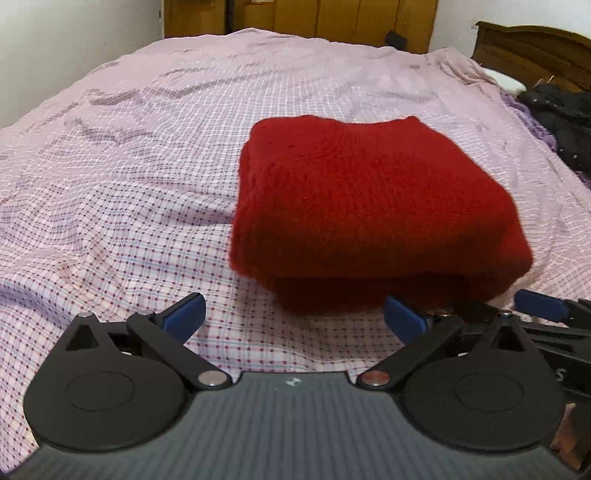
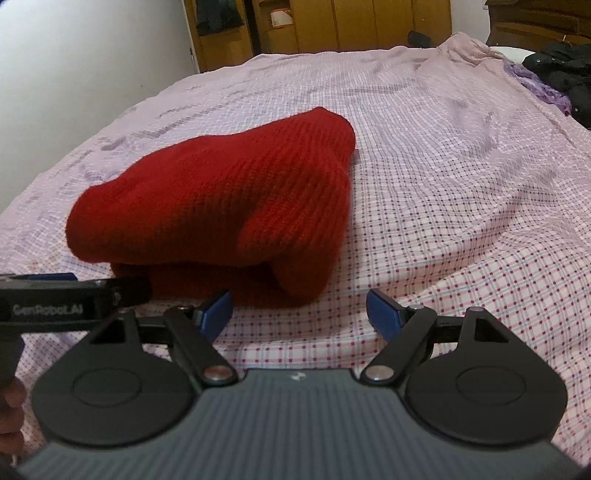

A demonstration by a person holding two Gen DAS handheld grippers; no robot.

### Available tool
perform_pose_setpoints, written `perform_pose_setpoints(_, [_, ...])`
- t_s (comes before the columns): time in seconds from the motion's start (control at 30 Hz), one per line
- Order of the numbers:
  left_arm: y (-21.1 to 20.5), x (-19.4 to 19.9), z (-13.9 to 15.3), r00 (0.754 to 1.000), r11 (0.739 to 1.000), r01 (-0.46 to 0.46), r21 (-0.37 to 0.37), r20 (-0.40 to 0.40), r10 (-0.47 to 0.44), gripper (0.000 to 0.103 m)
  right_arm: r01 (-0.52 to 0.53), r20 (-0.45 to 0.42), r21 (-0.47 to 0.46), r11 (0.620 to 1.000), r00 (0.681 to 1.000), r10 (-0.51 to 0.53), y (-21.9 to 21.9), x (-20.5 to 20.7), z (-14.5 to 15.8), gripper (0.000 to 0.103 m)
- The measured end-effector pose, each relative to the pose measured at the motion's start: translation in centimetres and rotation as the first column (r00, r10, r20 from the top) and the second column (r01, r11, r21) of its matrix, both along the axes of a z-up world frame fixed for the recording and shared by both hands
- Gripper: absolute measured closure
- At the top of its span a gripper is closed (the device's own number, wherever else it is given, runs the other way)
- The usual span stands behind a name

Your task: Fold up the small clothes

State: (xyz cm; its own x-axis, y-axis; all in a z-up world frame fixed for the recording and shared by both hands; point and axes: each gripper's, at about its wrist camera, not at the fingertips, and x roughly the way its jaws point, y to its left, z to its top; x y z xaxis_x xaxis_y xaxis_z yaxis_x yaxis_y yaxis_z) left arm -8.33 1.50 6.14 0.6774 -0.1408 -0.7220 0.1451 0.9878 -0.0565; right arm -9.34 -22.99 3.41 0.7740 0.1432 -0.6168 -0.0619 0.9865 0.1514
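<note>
A red knitted garment (image 1: 369, 206) lies folded in a thick bundle on the bed; it also shows in the right wrist view (image 2: 221, 206). My left gripper (image 1: 295, 314) is open and empty, just in front of the bundle's near edge, its right blue fingertip (image 1: 404, 314) close to the fabric. My right gripper (image 2: 299, 314) is open and empty, in front of the bundle's right end. The right gripper's fingertip shows at the left view's right edge (image 1: 539, 304). The left gripper's body shows at the right view's left edge (image 2: 74, 299).
The pink checked bedsheet (image 1: 129, 221) is wrinkled and covers the whole bed (image 2: 461, 184). Dark and purple clothes (image 1: 565, 118) lie at the far right by a wooden headboard (image 1: 535, 48). Wooden cupboards (image 2: 351, 26) stand behind the bed.
</note>
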Motion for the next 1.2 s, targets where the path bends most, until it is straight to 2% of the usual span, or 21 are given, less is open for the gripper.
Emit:
perform_pose_setpoints(0.2, [-0.2,0.5,-1.0,0.999,1.0,-0.012,0.025,-0.039,0.013,0.0,-0.008,0.0,0.01,1.0,1.0,0.008,0.2,-0.1,-0.1,0.022])
perform_pose_setpoints(0.43, [-0.7,0.6,-1.4,0.999,0.997,-0.02,0.069,-0.028,0.022,0.0,-0.007,-0.003,0.017,1.0,1.0,0.007,0.3,-0.3,-0.1,0.022])
perform_pose_setpoints(1.2, [-0.8,0.2,-1.4,0.999,0.998,-0.009,0.056,-0.035,0.011,0.0,-0.003,-0.009,0.025,1.0,1.0,0.003,0.0,-0.1,-0.2,0.022])
